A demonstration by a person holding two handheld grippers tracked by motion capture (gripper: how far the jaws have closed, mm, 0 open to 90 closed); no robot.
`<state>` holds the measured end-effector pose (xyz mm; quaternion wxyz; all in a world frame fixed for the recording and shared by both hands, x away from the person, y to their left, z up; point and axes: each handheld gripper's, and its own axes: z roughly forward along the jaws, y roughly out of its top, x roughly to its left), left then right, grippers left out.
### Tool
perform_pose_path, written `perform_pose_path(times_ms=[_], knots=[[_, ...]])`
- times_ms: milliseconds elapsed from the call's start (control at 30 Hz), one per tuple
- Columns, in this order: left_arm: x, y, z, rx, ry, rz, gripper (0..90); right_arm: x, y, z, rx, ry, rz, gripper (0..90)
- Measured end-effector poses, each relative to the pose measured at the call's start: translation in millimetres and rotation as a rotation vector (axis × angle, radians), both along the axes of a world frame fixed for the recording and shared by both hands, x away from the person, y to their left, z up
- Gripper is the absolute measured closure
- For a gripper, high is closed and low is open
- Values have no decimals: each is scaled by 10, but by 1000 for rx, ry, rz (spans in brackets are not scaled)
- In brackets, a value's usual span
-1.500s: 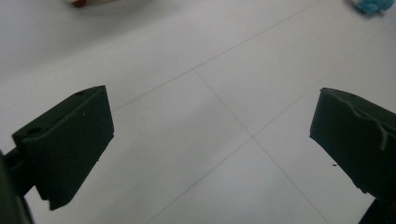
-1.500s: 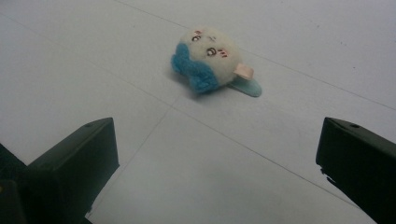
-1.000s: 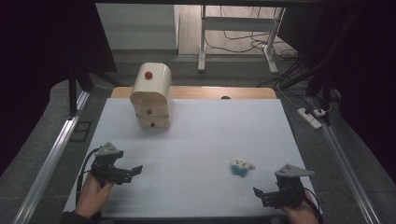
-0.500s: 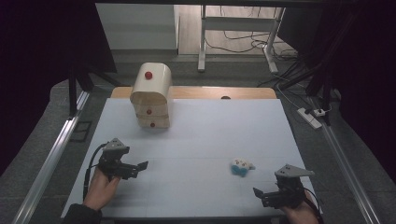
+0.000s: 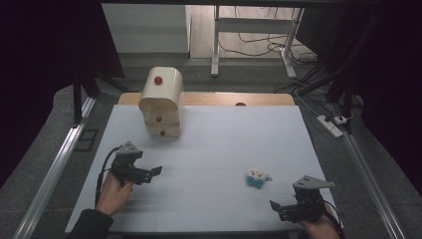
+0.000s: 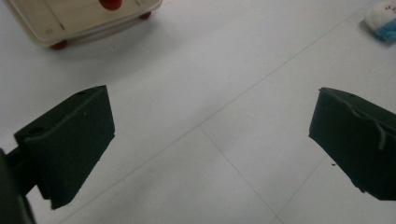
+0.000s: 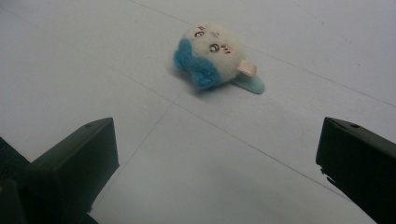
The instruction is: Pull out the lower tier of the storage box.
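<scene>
A small white and blue plush toy (image 5: 258, 178) lies on the white table (image 5: 214, 134), right of centre near the front. In the right gripper view the plush toy (image 7: 212, 55) lies a short way ahead of my right gripper (image 7: 219, 163), whose jaws stand wide apart and empty. From above, my right gripper (image 5: 274, 208) sits at the front right. My left gripper (image 5: 153, 174) hovers at the front left, open and empty (image 6: 212, 140). A cream wooden drawer box with red knobs (image 5: 160, 102) stands at the back left; its base (image 6: 79, 18) and the toy (image 6: 383, 21) appear in the left gripper view.
A strip of bare wood (image 5: 224, 98) runs along the table's far edge. Metal rails (image 5: 54, 164) flank both sides. A power strip (image 5: 332, 124) and cables lie on the floor to the right. Open table surface stretches between the drawer box and the toy.
My left gripper has moved forward and to the right, away from the front left corner. The right gripper, the toy and the drawer box have stayed put.
</scene>
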<state>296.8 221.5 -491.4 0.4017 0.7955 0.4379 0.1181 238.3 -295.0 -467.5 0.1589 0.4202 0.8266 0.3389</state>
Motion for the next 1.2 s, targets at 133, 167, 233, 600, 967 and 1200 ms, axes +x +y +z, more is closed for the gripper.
perform_pose_path(times_ms=[133, 167, 233, 600, 967, 1200], knots=[[49, -17, -15, 5, 0, -6, 0, -1, 0, 0, 0, 1, 1, 0], [67, -23, -28, 7, 3, -10, 0, -1, 0, 0, 0, 1, 1, 0], [94, -34, -45, 17, 10, -15, 0, -1, -1, 0, 0, 1, 1, 0], [242, -51, -88, -41, 24, -10, 0, 2, 2, -3, -2, 6, 3, 0], [403, -78, -113, -23, 28, 22, 0, 3, 5, -5, -7, 9, 7, 0], [487, -82, -137, -43, 37, 7, 0, 2, 4, -6, -7, 11, 8, 0]])
